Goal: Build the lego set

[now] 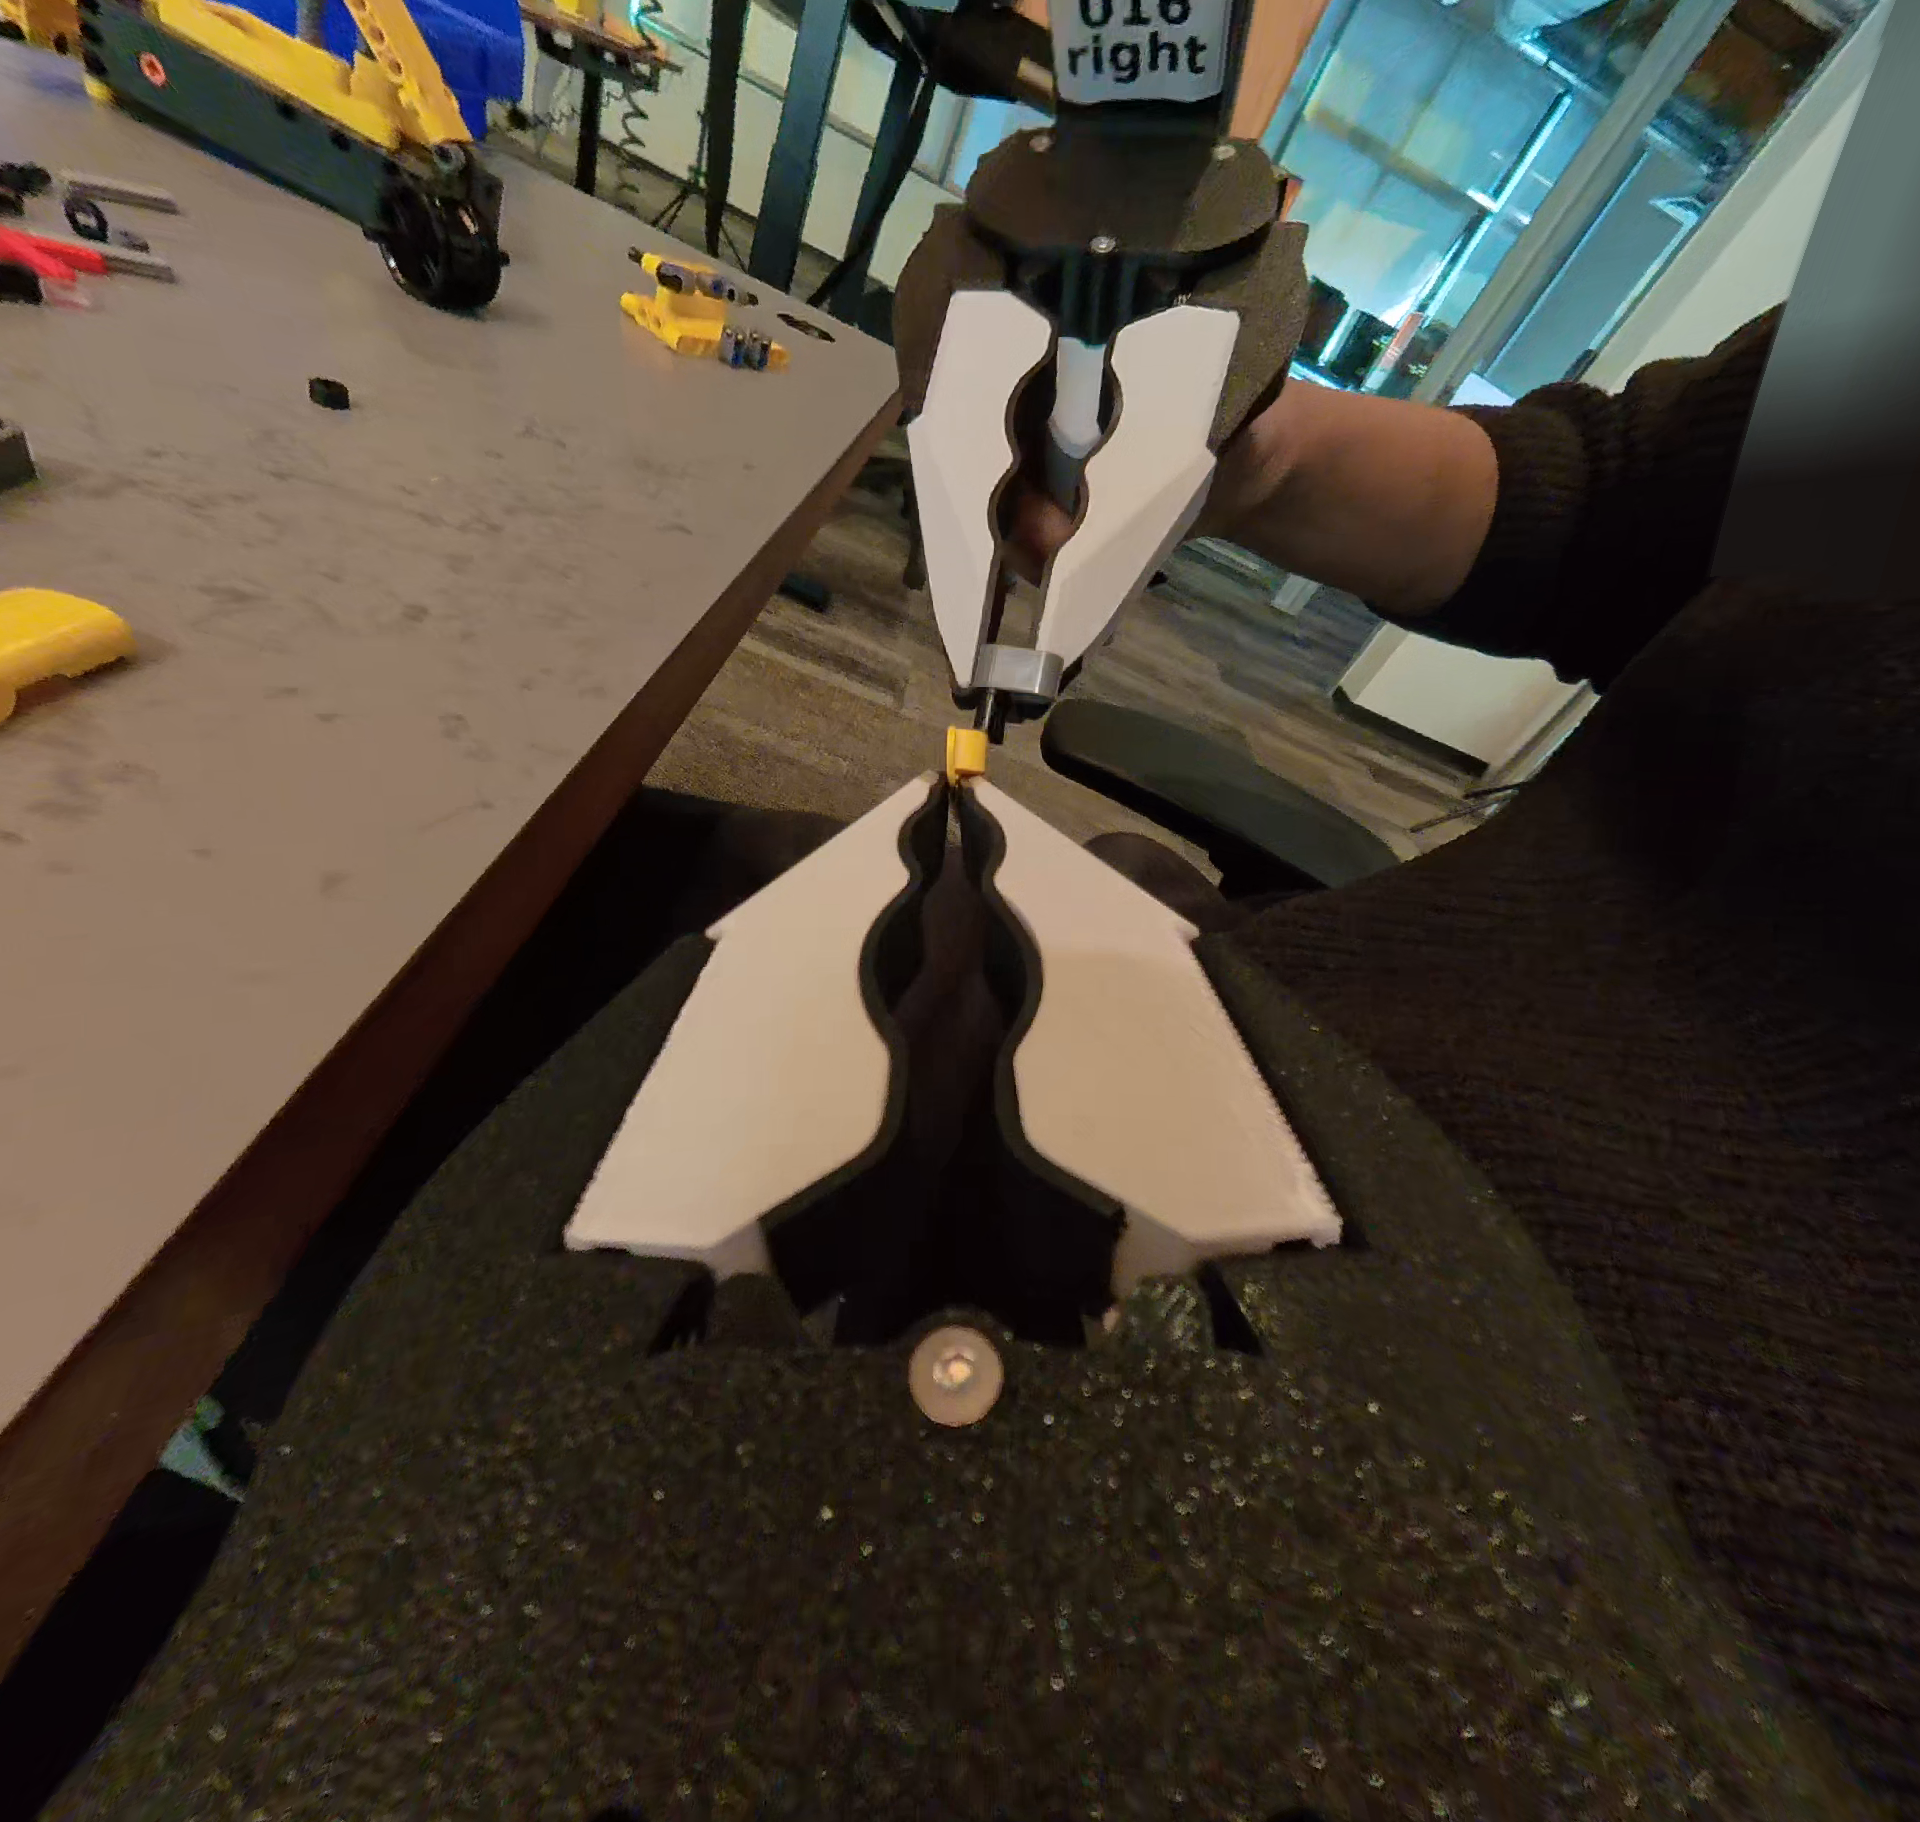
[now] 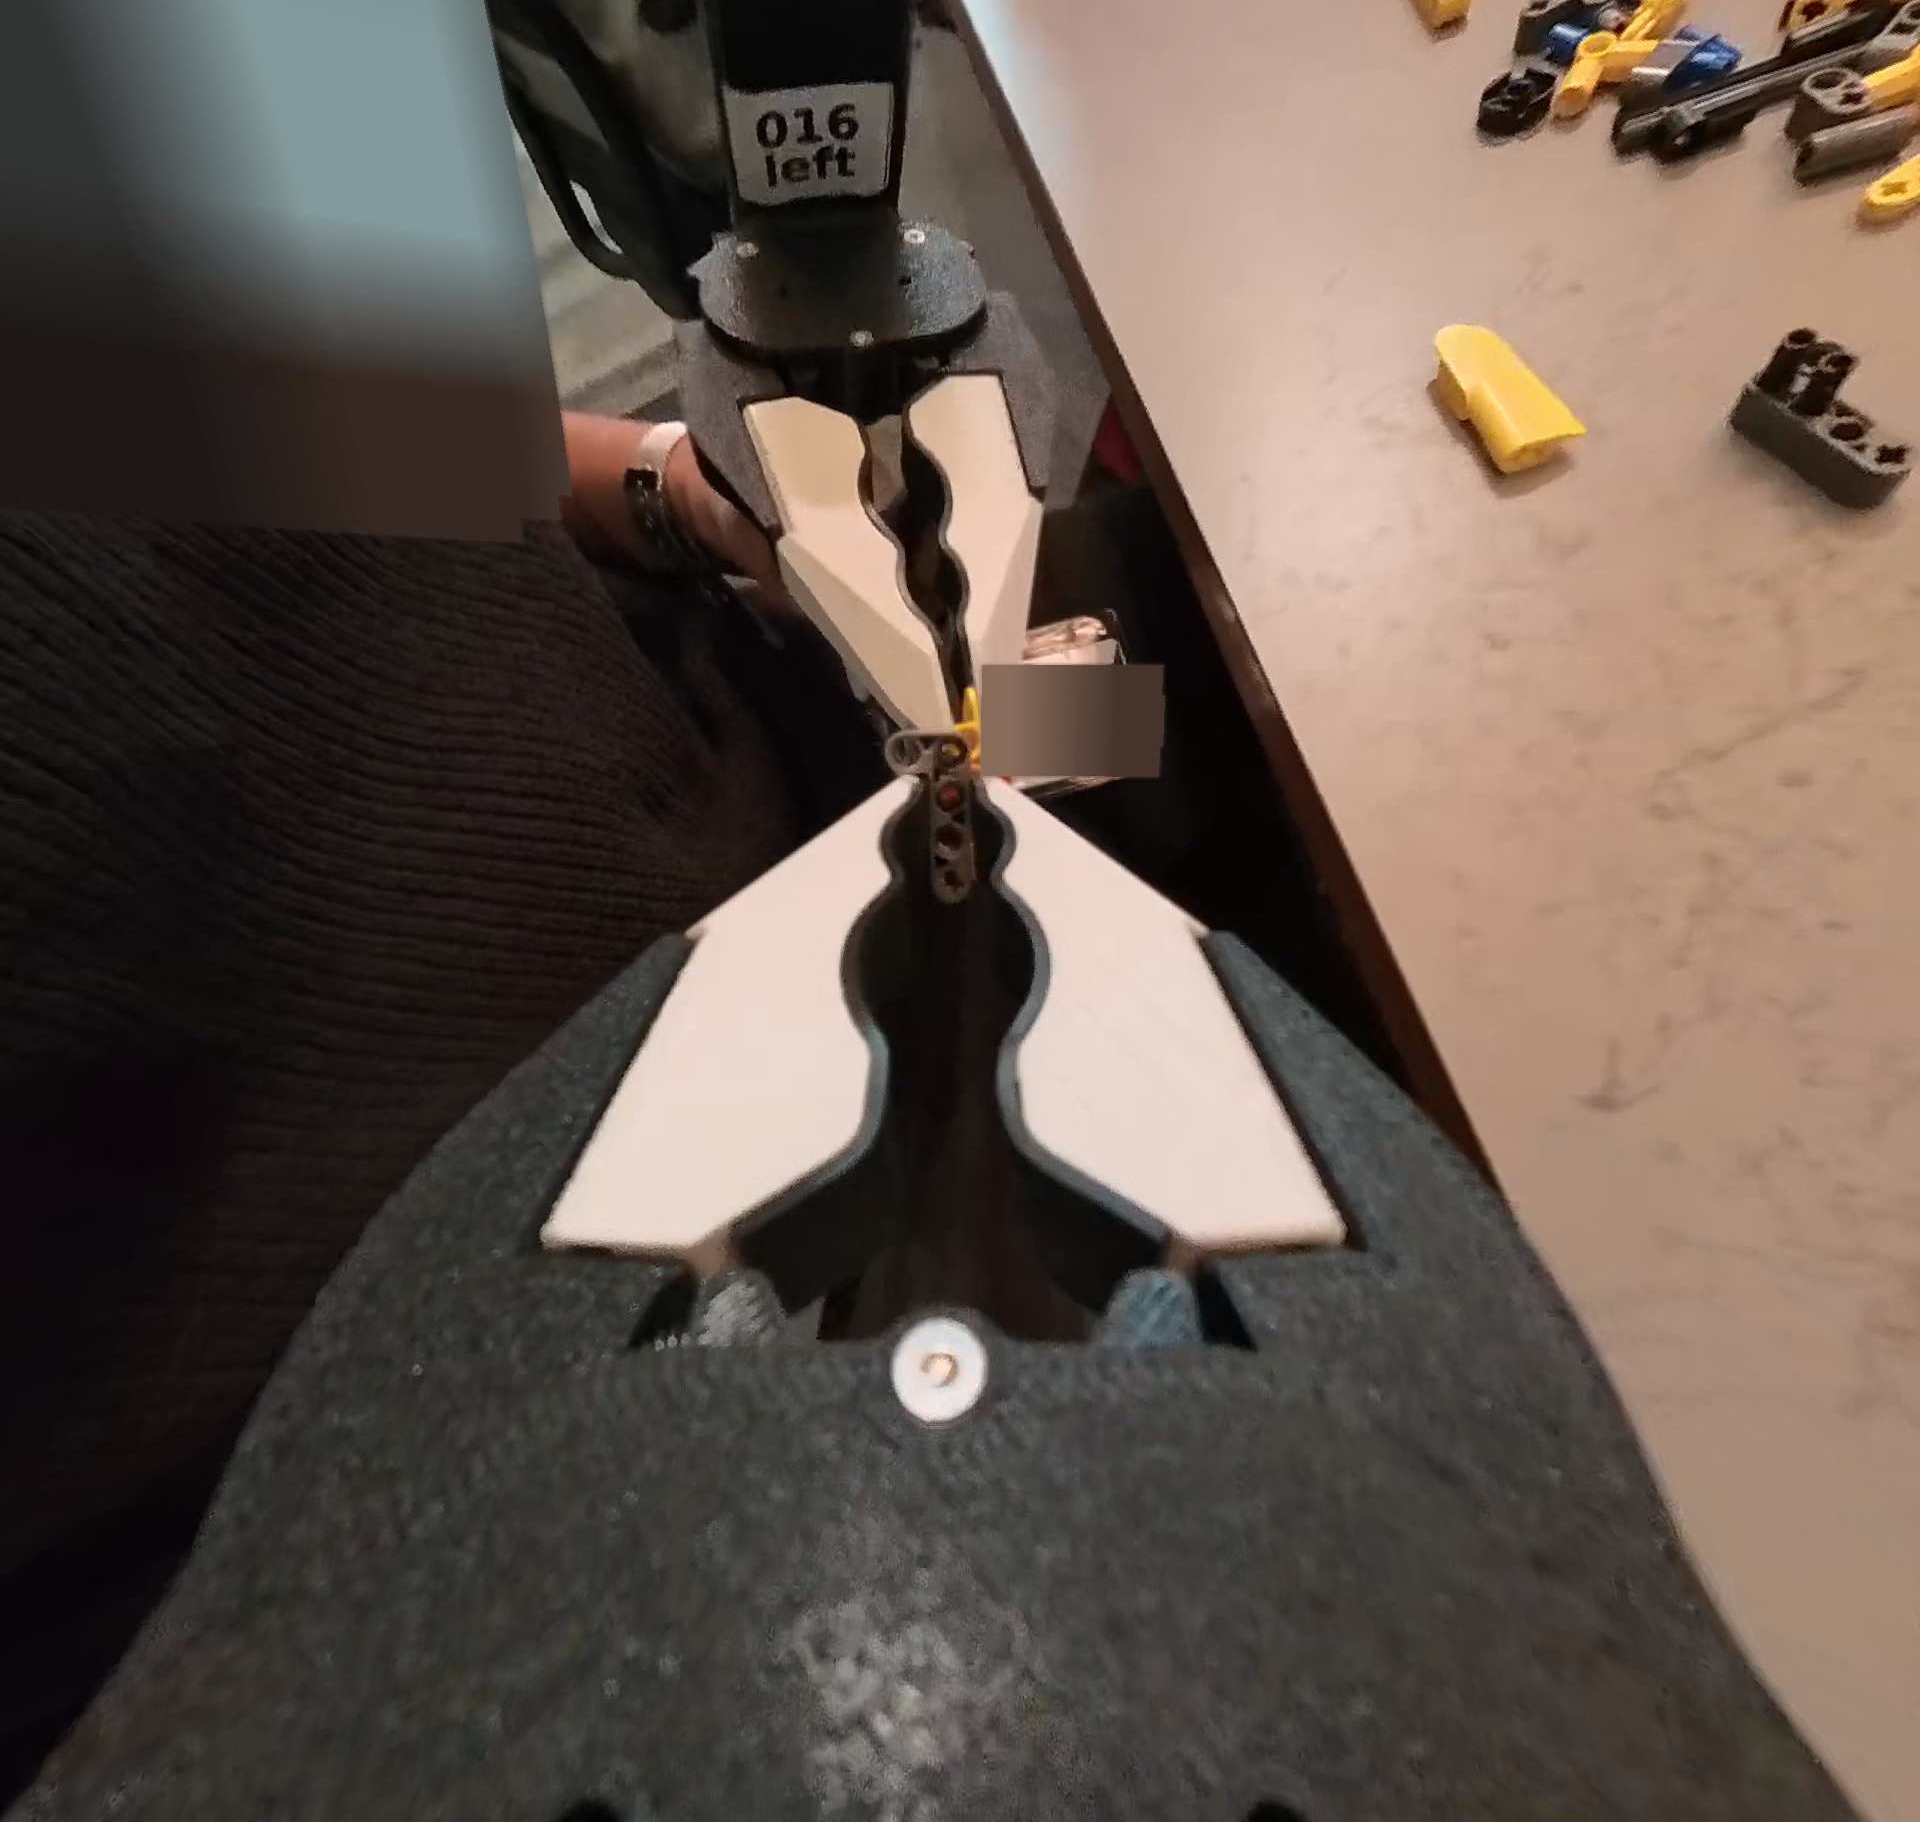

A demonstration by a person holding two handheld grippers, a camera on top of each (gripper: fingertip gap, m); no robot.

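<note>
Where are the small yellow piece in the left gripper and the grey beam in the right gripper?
small yellow piece (image 1: 965, 747), left wrist view, on its yellow body.
grey beam (image 2: 948, 842), right wrist view, on its holed face.

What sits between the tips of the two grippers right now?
In the left wrist view, the left gripper pinches a small yellow piece, which meets the grey beam held by the right gripper.

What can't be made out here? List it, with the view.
- Left wrist view: how the yellow piece sits in the left claw; the fingertips cover it.
- Right wrist view: the same piece, part hidden by a mosaic patch.
- Right wrist view: the grey beam in the right claw; its far end is blurred.
</note>
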